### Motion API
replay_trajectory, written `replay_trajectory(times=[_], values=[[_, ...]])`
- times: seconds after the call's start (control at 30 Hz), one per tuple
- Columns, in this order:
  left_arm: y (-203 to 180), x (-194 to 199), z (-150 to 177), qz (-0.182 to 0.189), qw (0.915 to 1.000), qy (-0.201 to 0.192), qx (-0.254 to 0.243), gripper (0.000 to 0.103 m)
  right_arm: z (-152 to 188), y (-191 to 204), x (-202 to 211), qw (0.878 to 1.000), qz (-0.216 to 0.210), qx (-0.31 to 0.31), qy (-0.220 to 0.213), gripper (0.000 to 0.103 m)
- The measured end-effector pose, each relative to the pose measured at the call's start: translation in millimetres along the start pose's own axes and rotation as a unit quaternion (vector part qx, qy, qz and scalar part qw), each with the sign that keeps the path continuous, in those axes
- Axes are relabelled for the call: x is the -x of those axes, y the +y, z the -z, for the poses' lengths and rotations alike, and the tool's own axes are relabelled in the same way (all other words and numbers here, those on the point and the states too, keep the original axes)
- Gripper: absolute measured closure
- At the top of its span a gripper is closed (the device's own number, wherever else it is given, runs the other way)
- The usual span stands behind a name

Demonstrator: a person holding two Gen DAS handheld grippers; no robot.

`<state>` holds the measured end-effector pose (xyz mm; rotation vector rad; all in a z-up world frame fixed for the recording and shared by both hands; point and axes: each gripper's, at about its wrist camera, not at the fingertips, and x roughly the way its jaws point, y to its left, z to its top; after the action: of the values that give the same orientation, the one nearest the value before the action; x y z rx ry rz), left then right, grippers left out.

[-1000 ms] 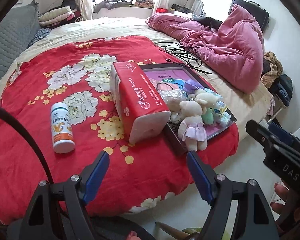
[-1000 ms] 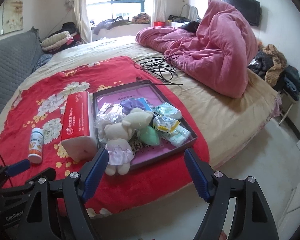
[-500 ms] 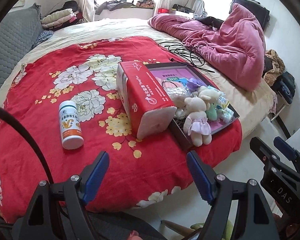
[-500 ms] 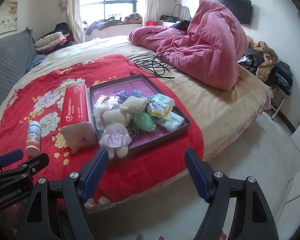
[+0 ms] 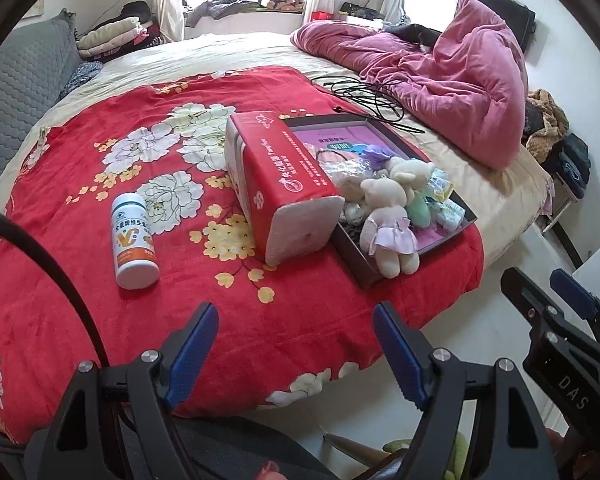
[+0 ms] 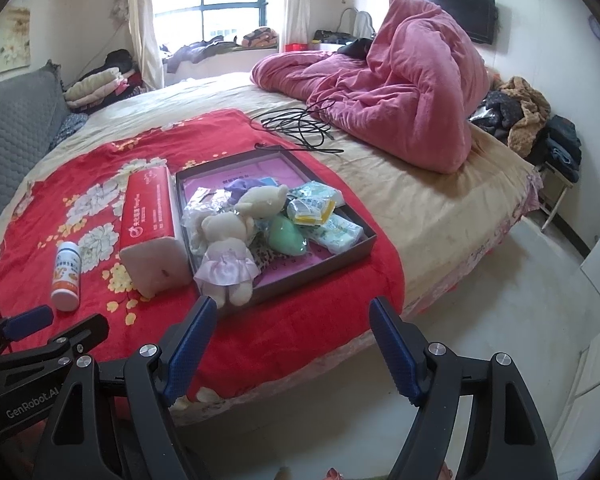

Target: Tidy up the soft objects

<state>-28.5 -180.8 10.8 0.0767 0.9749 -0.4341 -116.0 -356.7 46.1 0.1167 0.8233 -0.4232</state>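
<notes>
Both grippers hang off the foot of the bed, short of the red blanket, and neither touches anything. The left gripper has its jaws spread wide with nothing between them; the right gripper is the same — wide open, empty.

The soft things are mostly gathered in the shallow dark tray, which sits on the blanket's right half. In the right wrist view a teddy bear in a lilac dress lies at the tray's 7 o'clock corner, its legs hanging over the rim, so it is only partly inside. A second bear rests near the centre, a green soft toy just beside it, and small wrapped packets pile toward 3 o'clock.

Outside the tray, touching its left wall, stands a red pack of tissues — soft, yet too bulky to fit without shifting the pile. A white pill bottle, hard, lies well apart at 9 o'clock.

This layout fits either a sort nearly finished or a pile waiting to be rearranged.
</notes>
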Motion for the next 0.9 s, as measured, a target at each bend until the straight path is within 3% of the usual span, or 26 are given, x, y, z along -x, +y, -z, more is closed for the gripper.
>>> replay_trajectory(times=[0.9], values=[[-9, -11, 11, -0.007, 0.9998, 0.016, -0.014, 0.024, 22, -5, -2, 1.0, 0.002, -0.01, 0.026, 0.024]])
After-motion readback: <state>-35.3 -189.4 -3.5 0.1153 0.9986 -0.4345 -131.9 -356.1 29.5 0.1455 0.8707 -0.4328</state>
